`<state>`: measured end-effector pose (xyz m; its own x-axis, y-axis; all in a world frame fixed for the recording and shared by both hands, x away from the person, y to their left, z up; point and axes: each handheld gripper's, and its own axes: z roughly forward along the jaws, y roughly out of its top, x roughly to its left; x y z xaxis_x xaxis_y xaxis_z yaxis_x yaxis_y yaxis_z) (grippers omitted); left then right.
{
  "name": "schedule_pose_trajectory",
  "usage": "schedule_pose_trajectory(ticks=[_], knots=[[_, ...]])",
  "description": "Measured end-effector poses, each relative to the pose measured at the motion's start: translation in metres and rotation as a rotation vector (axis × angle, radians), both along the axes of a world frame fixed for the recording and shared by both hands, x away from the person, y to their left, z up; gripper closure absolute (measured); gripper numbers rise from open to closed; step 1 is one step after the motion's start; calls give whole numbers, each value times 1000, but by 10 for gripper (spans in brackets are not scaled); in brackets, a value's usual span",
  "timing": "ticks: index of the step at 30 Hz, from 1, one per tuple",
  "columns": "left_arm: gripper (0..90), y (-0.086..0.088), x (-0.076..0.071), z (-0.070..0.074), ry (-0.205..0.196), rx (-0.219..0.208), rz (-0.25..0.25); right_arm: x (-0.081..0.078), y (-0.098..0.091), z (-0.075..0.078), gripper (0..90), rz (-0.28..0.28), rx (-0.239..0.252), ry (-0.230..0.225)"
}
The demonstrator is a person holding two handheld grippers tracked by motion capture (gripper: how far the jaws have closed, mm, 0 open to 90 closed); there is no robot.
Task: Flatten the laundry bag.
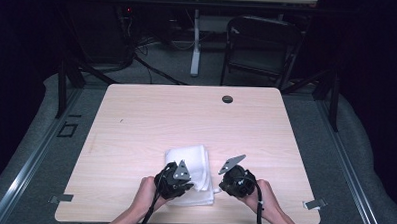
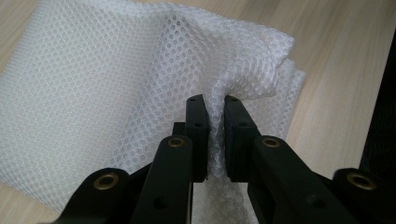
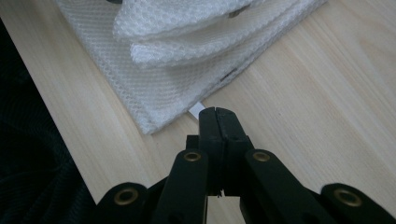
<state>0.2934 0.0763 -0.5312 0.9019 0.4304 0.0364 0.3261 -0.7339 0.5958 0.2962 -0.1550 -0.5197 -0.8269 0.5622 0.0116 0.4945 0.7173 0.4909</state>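
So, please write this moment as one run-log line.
left gripper: shut on white mesh cloth | right gripper: shut, empty, beside cloth | table

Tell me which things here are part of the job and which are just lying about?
In use:
- white mesh cloth, folded, near the table's front edge
- left gripper, fingers pinching a fold of the cloth
- right gripper, fingers shut, just off the cloth's corner
- small white tag at that corner

Just about:
- wooden table, which bears the cloth
- black round cap in the tabletop
- folding chair behind the table
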Motion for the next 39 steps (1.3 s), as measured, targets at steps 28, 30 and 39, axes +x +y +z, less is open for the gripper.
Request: schedule_pose_trajectory(ticks=[28,30,39], knots=[[824,5,1,3,-4,-32,22,4,35,-35,900,73,23,65],[825,5,1,4,-6,-35,25,3,35,-35,900,56,17,72],[828,13,-1,12,-38,-69,59,3,35,-36,900,51,12,69]])
